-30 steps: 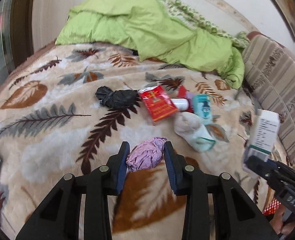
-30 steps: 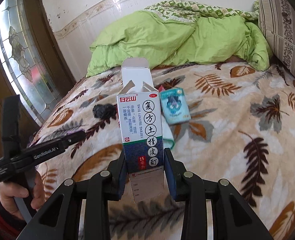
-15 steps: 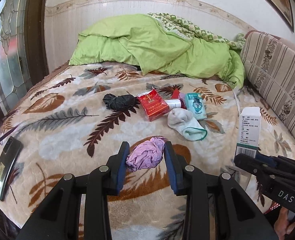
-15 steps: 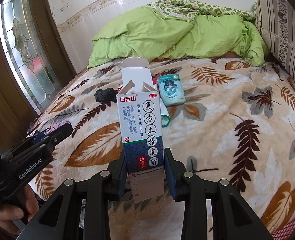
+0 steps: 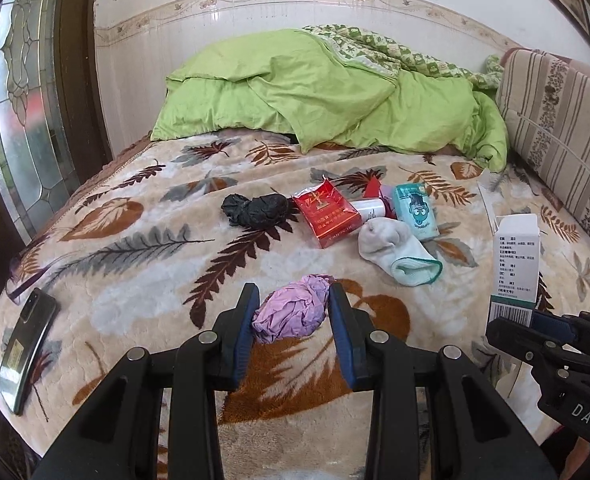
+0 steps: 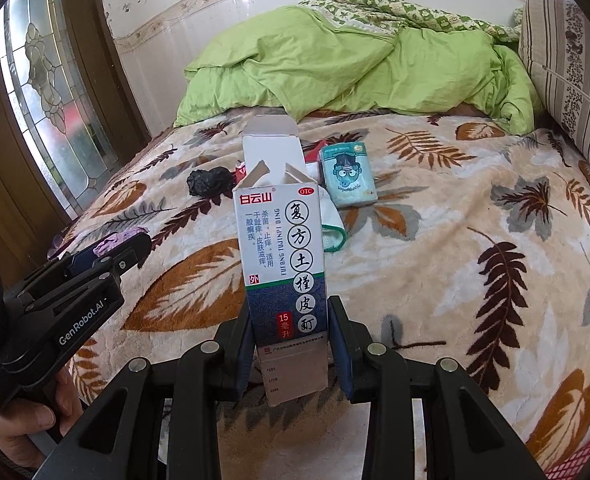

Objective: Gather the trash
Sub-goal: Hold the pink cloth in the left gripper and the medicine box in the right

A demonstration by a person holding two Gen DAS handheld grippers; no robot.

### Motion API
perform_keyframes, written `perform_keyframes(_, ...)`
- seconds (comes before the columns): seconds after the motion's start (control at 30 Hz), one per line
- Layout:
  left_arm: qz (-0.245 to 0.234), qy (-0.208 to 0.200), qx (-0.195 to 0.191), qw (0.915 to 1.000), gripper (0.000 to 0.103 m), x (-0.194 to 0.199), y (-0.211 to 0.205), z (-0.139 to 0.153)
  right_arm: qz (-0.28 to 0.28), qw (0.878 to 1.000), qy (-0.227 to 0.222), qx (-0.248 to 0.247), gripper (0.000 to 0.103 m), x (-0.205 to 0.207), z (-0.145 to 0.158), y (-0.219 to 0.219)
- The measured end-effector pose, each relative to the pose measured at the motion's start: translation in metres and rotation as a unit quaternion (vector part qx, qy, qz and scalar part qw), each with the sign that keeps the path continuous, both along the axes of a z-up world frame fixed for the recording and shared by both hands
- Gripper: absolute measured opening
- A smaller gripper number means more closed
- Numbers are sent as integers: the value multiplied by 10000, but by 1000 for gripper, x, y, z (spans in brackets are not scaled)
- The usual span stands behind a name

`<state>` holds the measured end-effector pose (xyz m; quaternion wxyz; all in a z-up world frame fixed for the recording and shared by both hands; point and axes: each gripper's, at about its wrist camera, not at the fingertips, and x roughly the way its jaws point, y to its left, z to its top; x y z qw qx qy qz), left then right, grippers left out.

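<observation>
My left gripper point(image 5: 291, 312) is shut on a crumpled purple paper wad point(image 5: 293, 312), held above the near part of the bed. My right gripper point(image 6: 289, 336) is shut on an open white and blue medicine box point(image 6: 281, 256), held upright; the box also shows at the right of the left wrist view point(image 5: 515, 264). On the leaf-patterned blanket point(image 5: 135, 264) lie a black crumpled bag point(image 5: 255, 209), a red cigarette pack point(image 5: 327, 214), a small white bottle point(image 5: 369, 209), a teal packet point(image 5: 415, 210) and a white sock point(image 5: 395, 254).
A dark phone point(image 5: 25, 344) lies at the bed's near left edge. A green duvet point(image 5: 327, 92) is piled at the far side against the wall. A striped cushion point(image 5: 559, 128) stands at the right. A stained-glass door point(image 5: 19, 92) is at the left.
Both grippers have pulled back from the bed, each still holding its item; more of the bed, the wall and the phone has come into view.
</observation>
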<state>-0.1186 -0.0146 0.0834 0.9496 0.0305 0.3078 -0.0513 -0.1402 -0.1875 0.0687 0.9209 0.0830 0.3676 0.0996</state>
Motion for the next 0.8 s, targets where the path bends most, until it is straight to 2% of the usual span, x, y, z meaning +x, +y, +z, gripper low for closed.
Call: perform_keyframes(0.8, -82, 10, 135, 9999, 34, -3, -6, -1, -17, 10000, -41, 39, 36, -2, 1, -2)
